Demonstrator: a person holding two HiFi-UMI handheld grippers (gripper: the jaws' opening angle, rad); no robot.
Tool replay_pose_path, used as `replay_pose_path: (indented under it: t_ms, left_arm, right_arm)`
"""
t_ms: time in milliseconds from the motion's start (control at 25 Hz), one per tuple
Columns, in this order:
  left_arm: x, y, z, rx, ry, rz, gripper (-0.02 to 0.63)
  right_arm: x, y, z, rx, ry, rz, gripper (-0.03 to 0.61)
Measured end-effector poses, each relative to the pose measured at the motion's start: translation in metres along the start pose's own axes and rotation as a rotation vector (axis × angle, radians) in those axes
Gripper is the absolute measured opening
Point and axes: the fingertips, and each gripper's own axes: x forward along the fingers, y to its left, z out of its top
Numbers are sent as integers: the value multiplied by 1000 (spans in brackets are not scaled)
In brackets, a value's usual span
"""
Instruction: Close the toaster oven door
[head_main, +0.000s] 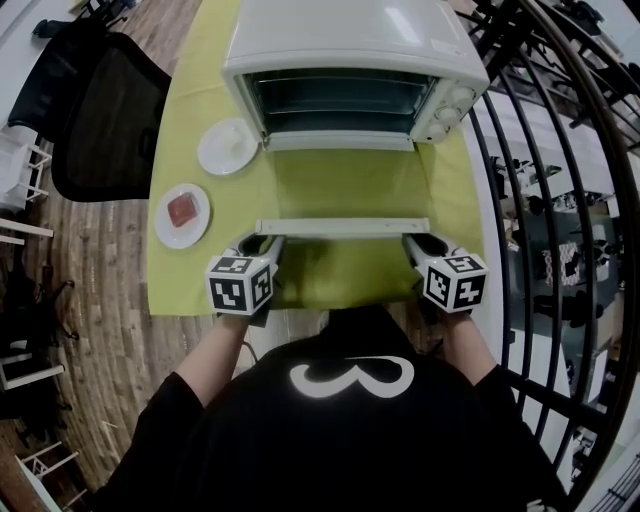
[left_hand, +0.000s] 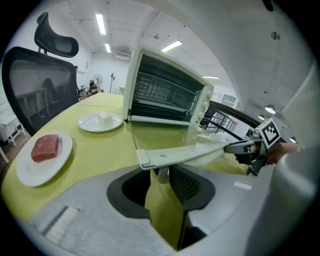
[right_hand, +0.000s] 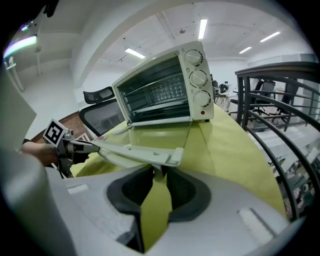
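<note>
Seen from above, a lone white figure (head_main: 352, 390), shaped like a 3 lying on its side, marks the person's black shirt (head_main: 350, 450). Print around the dials (right_hand: 198, 77) of the toaster oven (right_hand: 160, 90) is too small to read.

Painted metal, glass, cloth and wood

We saw a smooth, glossy cream shell, seemingly painted metal, on the toaster oven (head_main: 350, 40), and clear glass in the cream frame of its door (head_main: 342, 228). The bench cloth (head_main: 200, 90) was matt yellow-green fabric. The near plate (head_main: 170, 232) and the far plate (head_main: 240, 158) looked glossy white. The floor (head_main: 110, 300) was grained wood, the chair (head_main: 110, 130) black mesh, and the railing (right_hand: 280, 70) dark metal. The left gripper (left_hand: 159, 176) had a matt grey plastic shell and dark matt fingers (left_hand: 187, 184).
</note>
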Motion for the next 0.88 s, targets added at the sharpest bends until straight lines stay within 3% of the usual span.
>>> replay_pose_path:
  t_ms: [360, 880]
  left_arm:
    - [-10, -5, 16, -12, -4, -7, 115]
    - [-34, -11, 56, -20, -102, -13, 112]
  right_arm:
    - [-12, 4, 15, 21, -25, 14, 89]
    - [-36, 13, 53, 11, -103, 18, 89]
